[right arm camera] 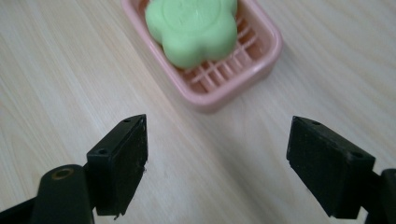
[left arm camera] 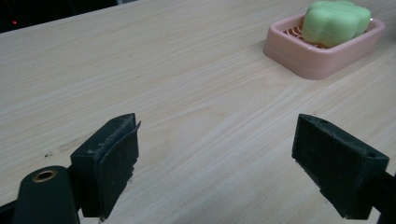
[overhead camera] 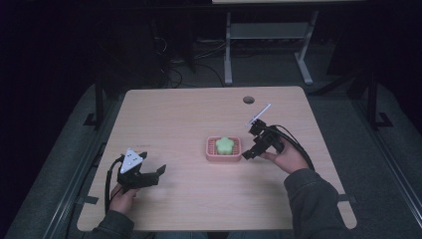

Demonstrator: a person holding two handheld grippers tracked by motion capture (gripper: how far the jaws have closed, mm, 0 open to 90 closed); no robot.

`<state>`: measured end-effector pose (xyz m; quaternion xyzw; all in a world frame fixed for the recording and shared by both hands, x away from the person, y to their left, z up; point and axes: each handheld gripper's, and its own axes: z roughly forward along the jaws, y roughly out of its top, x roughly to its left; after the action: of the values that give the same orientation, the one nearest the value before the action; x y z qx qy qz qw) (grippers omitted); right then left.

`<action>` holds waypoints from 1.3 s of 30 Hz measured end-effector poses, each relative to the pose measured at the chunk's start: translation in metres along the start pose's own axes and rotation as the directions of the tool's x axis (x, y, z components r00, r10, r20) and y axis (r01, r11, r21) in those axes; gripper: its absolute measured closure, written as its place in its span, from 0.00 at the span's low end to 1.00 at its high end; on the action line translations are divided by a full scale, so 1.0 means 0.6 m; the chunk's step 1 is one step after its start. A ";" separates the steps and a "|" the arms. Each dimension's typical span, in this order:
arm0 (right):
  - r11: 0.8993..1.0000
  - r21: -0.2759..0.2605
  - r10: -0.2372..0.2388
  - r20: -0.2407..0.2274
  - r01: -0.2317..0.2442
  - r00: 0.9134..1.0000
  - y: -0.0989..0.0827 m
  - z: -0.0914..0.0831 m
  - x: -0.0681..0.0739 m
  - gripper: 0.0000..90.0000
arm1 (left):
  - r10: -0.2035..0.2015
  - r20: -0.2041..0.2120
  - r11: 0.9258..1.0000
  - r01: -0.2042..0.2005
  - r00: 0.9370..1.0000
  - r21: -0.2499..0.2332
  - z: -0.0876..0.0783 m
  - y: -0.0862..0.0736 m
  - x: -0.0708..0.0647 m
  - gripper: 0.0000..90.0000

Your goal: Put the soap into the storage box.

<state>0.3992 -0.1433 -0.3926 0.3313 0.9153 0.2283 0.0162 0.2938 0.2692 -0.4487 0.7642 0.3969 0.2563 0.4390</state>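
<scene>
Table (overhead camera: 189, 114): light wood top, with a round hole (overhead camera: 249, 99) near its far edge.
Tray (overhead camera: 211, 149): pink slatted dish, right of centre on the table; your right gripper view shows it just ahead of the jaws, your left gripper view far off at upper right (left arm camera: 322, 58).
Soap (overhead camera: 225, 145): one green flower-shaped bar lying in the tray; it sits towards one end, so bare slats show at the other (right arm camera: 219, 70).
Writing: the soap's top has a faint round embossed mark (right arm camera: 189, 14); you cannot read any letters on it.
Left gripper (overhead camera: 154, 172): low over the near-left of the table, well apart from the tray, jaws spread wide with nothing between them.
Right gripper (overhead camera: 247, 144): just beside the tray's right end, jaws spread wide, holding nothing.
</scene>
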 end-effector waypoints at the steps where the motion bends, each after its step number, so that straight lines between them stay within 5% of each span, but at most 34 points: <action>1: 1.000 -0.007 0.004 0.000 -0.004 1.000 -0.004 -0.001 0.000 0.23 | 0.001 0.000 1.000 -0.001 1.000 0.002 0.000 0.000 0.000 0.16; 39: 0.998 -0.011 0.062 0.015 -0.062 0.998 -0.107 -0.018 -0.005 0.22 | 0.007 0.000 1.000 -0.007 1.000 0.005 0.001 -0.001 0.000 0.16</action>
<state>0.3613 -0.1928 -0.4106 0.3612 0.9032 0.2310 0.0176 0.2942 0.2687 -0.4494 0.7667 0.3950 0.2570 0.4360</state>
